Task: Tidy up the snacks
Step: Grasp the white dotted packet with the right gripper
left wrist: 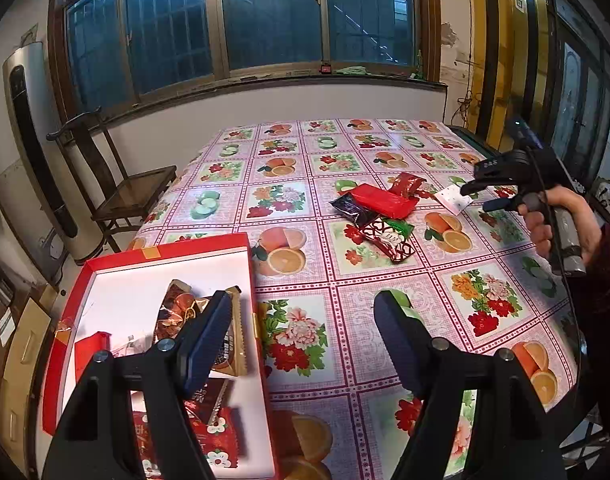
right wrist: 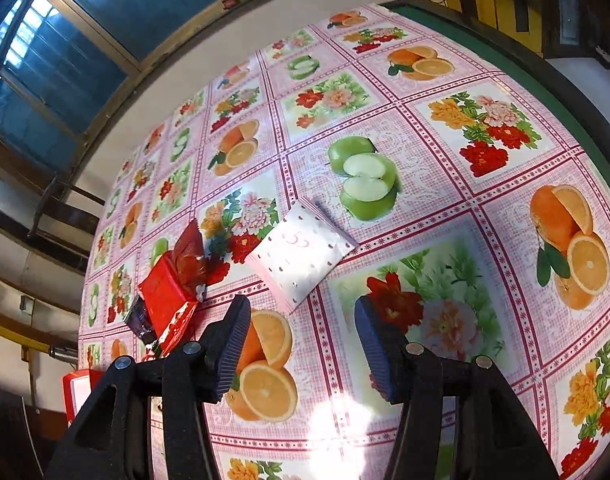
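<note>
Two hand-held grippers over a table covered in a glossy pink-checked cloth printed with fruit and flowers. Left gripper low over the near left part, blue ribbed fingers spread wide, nothing between them. Under the left finger, a shallow red cardboard box with a white inside at the table's near-left corner. Inside the box: a gold-and-copper foil snack packet, a tan serrated-edge packet partly hidden by the finger, a dark brown bar wrapper, a red packet with white flowers and a small flat red packet.

Further back, mid-table, a loose pile of snacks: a glossy red rectangular pack lying over a dark purple wrapper, a dark red patterned packet behind, and a red-and-white lattice-print packet with a green end in front. Just to the right of the pile, apart from it, a white square sachet with small dots, flat on the cloth.

Right gripper held by a hand, angled down, fingers apart and empty, the white sachet just ahead of the tips, untouched.
</note>
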### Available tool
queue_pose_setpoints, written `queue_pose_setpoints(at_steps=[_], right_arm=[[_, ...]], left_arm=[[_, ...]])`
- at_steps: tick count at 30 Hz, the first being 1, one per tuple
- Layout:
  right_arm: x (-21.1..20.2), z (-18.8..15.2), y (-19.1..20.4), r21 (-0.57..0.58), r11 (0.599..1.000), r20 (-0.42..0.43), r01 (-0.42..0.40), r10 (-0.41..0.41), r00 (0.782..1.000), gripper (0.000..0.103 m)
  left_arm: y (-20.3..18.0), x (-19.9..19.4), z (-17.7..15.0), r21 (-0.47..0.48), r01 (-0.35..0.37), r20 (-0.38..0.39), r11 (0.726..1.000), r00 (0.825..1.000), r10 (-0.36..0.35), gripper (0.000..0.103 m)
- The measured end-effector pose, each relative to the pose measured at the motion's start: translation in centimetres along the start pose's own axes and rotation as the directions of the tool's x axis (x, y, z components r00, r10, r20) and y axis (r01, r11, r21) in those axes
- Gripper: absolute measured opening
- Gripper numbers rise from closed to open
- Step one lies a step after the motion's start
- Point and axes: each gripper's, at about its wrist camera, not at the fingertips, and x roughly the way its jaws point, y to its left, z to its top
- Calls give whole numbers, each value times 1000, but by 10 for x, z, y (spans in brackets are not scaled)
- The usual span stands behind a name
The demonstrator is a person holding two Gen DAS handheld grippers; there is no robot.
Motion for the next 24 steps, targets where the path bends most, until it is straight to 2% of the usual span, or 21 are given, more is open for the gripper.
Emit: queue_pose_setpoints(at_steps=[2, 8, 13, 14, 16, 19, 21, 24], right_arm=[[12, 8, 8, 33, 996, -9, 84, -84, 996, 58], [39, 22, 21, 132, 971, 11, 198, -201, 979, 58], [46, 23, 34, 98, 945, 71, 312, -320, 945, 58], [47, 22, 35, 78, 936, 86, 344, -350, 933, 57], [47, 21, 36, 27, 917, 122, 398, -398, 909, 42], [43, 22, 27, -19, 919, 141, 394, -388, 911, 30], [39, 21, 20, -54, 927, 139, 371, -361, 922, 20], [31, 14, 8, -124, 936, 141, 329, -311, 940, 9]], left_arm=[[-2, 1, -2, 7, 2, -7, 1000, 1000, -2, 73], [8, 4, -5, -8, 5, -22, 1000, 1000, -5, 73], [14, 11, -5, -36, 14, -39, 999, 999, -16, 73], [15, 12, -4, -46, 14, -42, 999, 999, -16, 73], [16, 17, 0, -72, 12, -53, 997, 998, -16, 73], [12, 25, 11, -115, 18, -74, 993, 997, -26, 73], [6, 31, 19, -129, 18, -84, 991, 996, -29, 73], [-5, 48, 34, -178, 22, -115, 984, 993, -42, 73]])
